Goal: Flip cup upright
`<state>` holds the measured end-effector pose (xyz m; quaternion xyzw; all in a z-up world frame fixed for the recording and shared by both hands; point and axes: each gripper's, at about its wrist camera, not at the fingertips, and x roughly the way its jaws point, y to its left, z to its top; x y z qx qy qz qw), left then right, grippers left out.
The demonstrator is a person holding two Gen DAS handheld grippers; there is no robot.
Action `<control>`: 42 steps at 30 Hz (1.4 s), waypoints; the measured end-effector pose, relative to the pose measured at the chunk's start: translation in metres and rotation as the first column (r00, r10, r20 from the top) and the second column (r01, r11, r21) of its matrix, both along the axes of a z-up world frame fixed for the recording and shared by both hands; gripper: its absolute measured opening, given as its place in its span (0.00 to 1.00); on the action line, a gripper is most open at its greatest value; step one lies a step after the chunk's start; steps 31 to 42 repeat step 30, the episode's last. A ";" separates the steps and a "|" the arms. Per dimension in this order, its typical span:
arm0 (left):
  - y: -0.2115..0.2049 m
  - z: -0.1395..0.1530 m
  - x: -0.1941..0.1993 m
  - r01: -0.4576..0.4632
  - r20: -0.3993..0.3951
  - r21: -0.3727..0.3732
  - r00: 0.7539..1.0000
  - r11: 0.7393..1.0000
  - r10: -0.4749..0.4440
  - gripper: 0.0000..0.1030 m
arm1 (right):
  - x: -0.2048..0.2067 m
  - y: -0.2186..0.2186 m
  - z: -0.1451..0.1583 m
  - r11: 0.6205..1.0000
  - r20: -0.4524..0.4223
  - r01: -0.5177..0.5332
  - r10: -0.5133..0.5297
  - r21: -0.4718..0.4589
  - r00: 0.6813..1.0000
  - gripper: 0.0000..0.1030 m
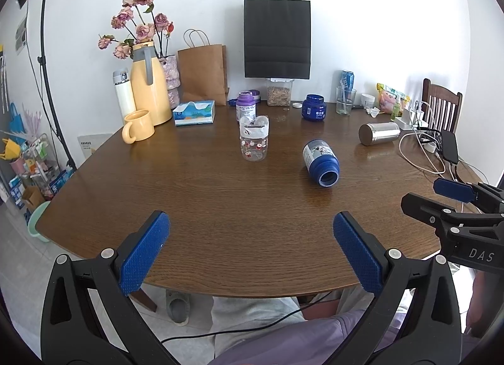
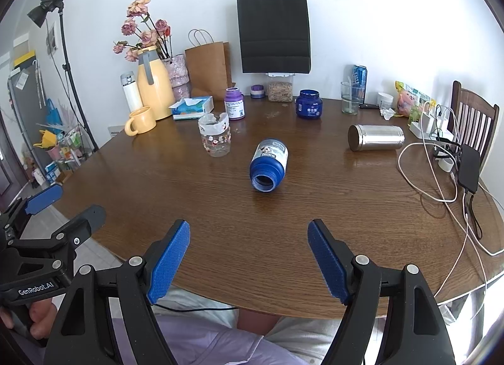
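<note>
A blue bottle-like cup [image 1: 321, 163] with a white label lies on its side on the brown table [image 1: 220, 207], its open mouth facing me; it also shows in the right wrist view [image 2: 269, 165]. A steel cup [image 1: 379, 133] lies on its side at the right, also in the right wrist view [image 2: 376, 137]. A clear printed cup [image 1: 254, 138] stands upright mid-table. My left gripper [image 1: 251, 251] is open and empty over the near table edge. My right gripper [image 2: 249, 257] is open and empty, near the edge, short of the blue cup.
At the back stand a yellow jug [image 1: 149, 87], yellow mug [image 1: 138, 127], tissue box [image 1: 194, 112], purple bottle [image 1: 245, 106], blue jar [image 1: 313, 108], glass [image 1: 345, 100] and paper bags. Cables and a black power bank [image 2: 469, 168] lie at the right. A chair [image 2: 475, 119] stands beyond.
</note>
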<state>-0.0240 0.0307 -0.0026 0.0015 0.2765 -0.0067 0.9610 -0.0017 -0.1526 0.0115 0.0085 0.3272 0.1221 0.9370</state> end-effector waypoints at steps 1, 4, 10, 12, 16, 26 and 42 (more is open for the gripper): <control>0.000 0.000 0.000 -0.002 0.000 0.001 1.000 1.000 0.002 1.00 | 0.000 0.000 0.000 1.000 0.000 0.000 0.000 0.000 1.000 0.79; 0.000 0.000 0.000 -0.002 -0.001 0.000 1.000 1.000 0.002 1.00 | 0.000 0.000 -0.001 1.000 0.001 0.000 0.000 0.000 1.000 0.79; 0.000 0.000 0.000 -0.002 -0.001 0.001 1.000 1.000 0.002 1.00 | 0.000 0.000 -0.001 1.000 0.001 0.000 0.000 0.001 1.000 0.79; 0.000 0.000 -0.001 -0.002 -0.001 0.002 1.000 1.000 0.002 1.00 | 0.000 0.000 0.000 1.000 0.000 0.001 -0.001 0.001 1.000 0.79; 0.000 0.001 -0.001 -0.002 -0.001 0.004 1.000 1.000 0.002 1.00 | 0.000 0.000 -0.001 1.000 0.001 0.001 -0.001 0.001 1.000 0.79; 0.002 0.002 -0.001 -0.003 -0.001 0.007 1.000 1.000 0.003 1.00 | -0.001 0.002 -0.001 1.000 -0.001 -0.002 0.002 0.002 1.000 0.79; 0.004 0.002 -0.003 -0.005 0.004 0.001 1.000 1.000 0.005 1.00 | 0.000 0.004 -0.001 1.000 -0.002 -0.003 0.003 0.002 1.000 0.79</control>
